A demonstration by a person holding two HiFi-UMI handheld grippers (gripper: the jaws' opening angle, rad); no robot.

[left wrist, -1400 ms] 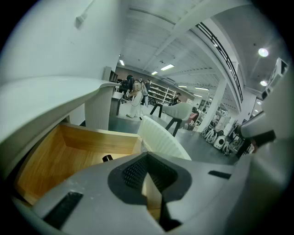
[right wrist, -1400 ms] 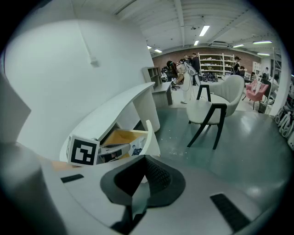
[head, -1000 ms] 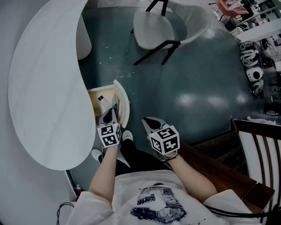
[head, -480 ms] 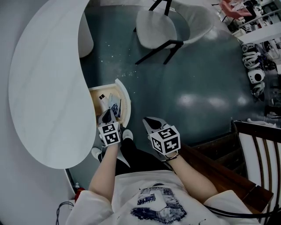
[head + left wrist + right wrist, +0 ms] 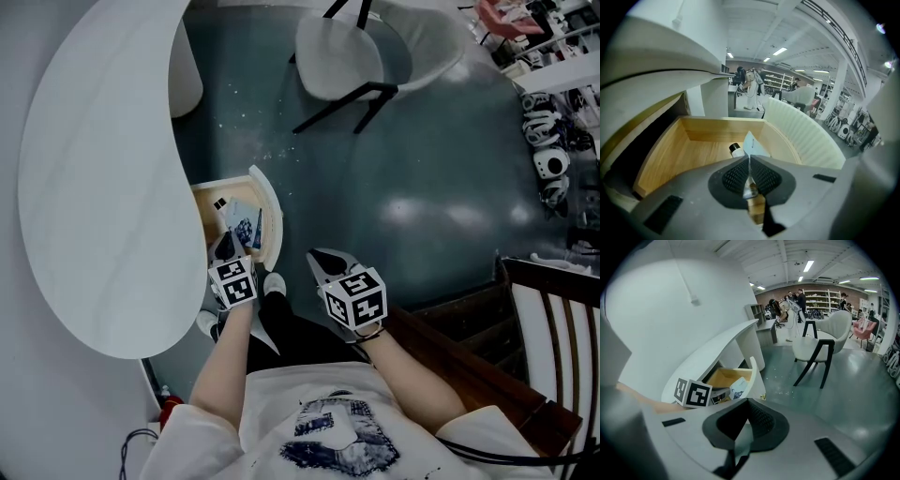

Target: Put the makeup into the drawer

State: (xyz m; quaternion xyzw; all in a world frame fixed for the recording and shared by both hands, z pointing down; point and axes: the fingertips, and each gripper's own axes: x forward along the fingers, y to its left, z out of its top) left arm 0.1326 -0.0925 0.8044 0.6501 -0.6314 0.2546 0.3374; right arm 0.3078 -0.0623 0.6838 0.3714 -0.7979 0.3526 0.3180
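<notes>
**Open wooden drawer under a white curved table, above a dark floor**
The drawer [image 5: 273, 217] has a pale wood bottom and walls and a ribbed white curved front, and it stands pulled out from under the table [image 5: 94, 169]. A small white bottle [image 5: 736, 150] with a dark cap rests on the drawer's bottom, and a flat printed packet [image 5: 247, 225] stands tilted just beside it, nearer the front. Well beyond the drawer's front, a white chair [image 5: 342, 61] stands on the floor [image 5: 422, 150].
</notes>
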